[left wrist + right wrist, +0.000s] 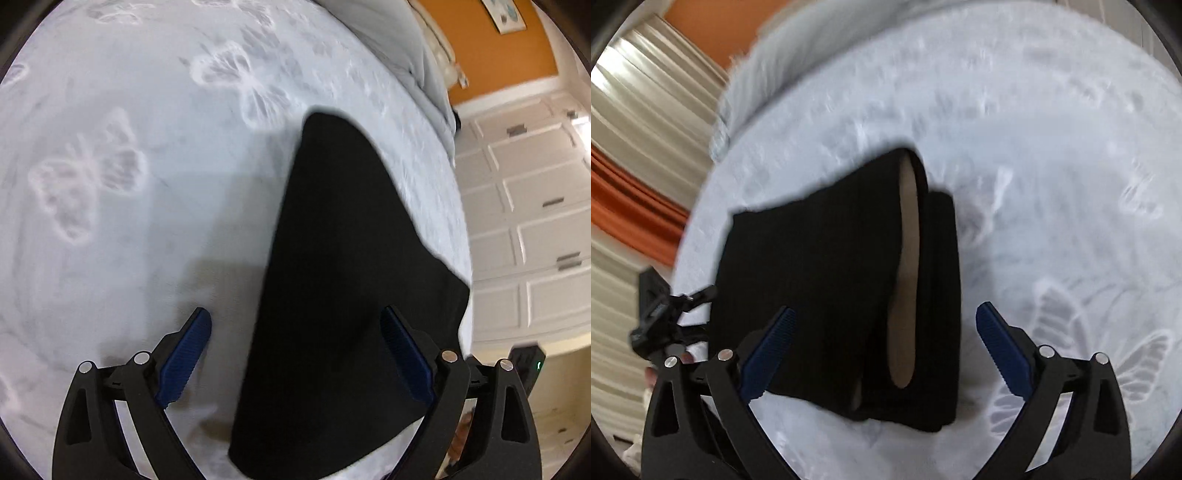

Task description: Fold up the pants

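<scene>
The black pants [332, 280] lie folded on a white bedspread with butterfly prints [110, 184]. In the left wrist view my left gripper [295, 354] hovers over the near end of the pants, jaws wide open, holding nothing. In the right wrist view the pants [820, 288] show as a folded stack with a tan inner lining [907, 280] visible at the waistband. My right gripper [886, 350] is open above that end, empty. The left gripper's body [661, 314] shows at the left edge.
The bed edge runs along the right in the left wrist view, beside white panelled cabinets [535, 221] and an orange wall [498, 55]. A grey pillow [406, 44] lies at the head. Curtains [635, 129] hang left in the right wrist view.
</scene>
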Tool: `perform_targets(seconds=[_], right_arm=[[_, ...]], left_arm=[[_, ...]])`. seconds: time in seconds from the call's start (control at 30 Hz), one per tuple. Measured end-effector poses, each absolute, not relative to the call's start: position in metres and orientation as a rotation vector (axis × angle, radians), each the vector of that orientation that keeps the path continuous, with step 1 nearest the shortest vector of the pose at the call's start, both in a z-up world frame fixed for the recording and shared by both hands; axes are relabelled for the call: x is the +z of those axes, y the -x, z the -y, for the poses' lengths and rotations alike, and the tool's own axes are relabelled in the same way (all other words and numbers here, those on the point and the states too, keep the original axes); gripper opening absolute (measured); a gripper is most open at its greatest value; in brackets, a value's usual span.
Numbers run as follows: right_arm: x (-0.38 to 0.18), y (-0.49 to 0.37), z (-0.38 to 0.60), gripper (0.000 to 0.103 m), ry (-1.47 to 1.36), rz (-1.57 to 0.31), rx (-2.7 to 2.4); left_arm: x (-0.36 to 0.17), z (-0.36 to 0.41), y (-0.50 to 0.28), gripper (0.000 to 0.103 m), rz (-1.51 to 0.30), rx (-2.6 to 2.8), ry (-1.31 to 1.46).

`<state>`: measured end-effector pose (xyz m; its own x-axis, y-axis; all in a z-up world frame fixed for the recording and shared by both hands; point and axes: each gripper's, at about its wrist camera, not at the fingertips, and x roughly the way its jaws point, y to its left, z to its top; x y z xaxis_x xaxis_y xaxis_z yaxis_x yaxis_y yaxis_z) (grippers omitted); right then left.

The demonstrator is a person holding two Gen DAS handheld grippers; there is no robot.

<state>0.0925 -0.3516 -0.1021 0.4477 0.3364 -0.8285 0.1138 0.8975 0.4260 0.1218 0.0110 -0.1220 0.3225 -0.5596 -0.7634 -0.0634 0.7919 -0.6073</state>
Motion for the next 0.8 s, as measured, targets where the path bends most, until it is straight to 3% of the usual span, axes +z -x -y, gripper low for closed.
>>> perform_targets(seconds=[0.03, 0.07, 0.13, 0.17, 0.2, 0.3, 0.37, 0.43, 0.47, 0.53, 0.57, 0.63, 0.7, 0.8], right_arm=[[-0.111, -0.096, 0.347, 0.089, -0.457, -1.108, 0.150], [-0.117, -0.099, 0.343, 0.068, -0.482, -1.108, 0.179], [-0.102, -0.095, 0.338, 0.041, -0.477, -1.067, 0.190], [-0.086, -0.092, 0.336, 0.034, -0.478, -1.027, 0.210], [-0.071, -0.086, 0.335, 0.033, -0.516, -0.980, 0.250], [-0.026, -0.065, 0.317, 0.033, -0.514, -0.856, 0.388], [-0.028, -0.061, 0.310, 0.038, -0.500, -0.865, 0.375], [-0.055, -0.071, 0.304, 0.055, -0.409, -0.991, 0.240], [-0.070, -0.076, 0.304, 0.063, -0.339, -1.057, 0.133], [-0.076, -0.079, 0.307, 0.064, -0.232, -1.052, -0.042], [-0.066, -0.076, 0.307, 0.057, -0.236, -1.007, -0.052], [-0.032, -0.065, 0.300, 0.054, -0.220, -0.845, -0.016], [-0.012, -0.064, 0.277, 0.045, -0.220, -0.775, 0.120], [-0.020, -0.084, 0.242, 0.043, -0.219, -0.831, 0.275]], left_arm=[[-0.120, -0.005, -0.120, 0.091, -1.187, -0.353, 0.563], [-0.118, 0.003, -0.119, 0.091, -1.169, -0.365, 0.505], [-0.114, 0.016, -0.120, 0.050, -1.132, -0.433, 0.440], [-0.111, 0.016, -0.122, 0.041, -1.135, -0.440, 0.428], [-0.101, 0.011, -0.122, 0.030, -1.114, -0.444, 0.440], [-0.059, -0.016, -0.112, 0.017, -1.029, -0.509, 0.493], [-0.038, -0.032, -0.102, 0.017, -0.982, -0.494, 0.467], [-0.036, -0.052, -0.094, 0.021, -0.982, -0.409, 0.419], [-0.043, -0.058, -0.093, 0.028, -0.991, -0.349, 0.375], [-0.062, -0.063, -0.094, 0.030, -1.021, -0.189, 0.242], [-0.068, -0.064, -0.095, 0.030, -1.028, -0.172, 0.219], [-0.067, -0.064, -0.091, 0.031, -1.012, -0.227, 0.270], [-0.059, -0.053, -0.088, 0.057, -0.984, -0.279, 0.287], [-0.046, -0.020, -0.084, 0.068, -0.933, -0.328, 0.230]])
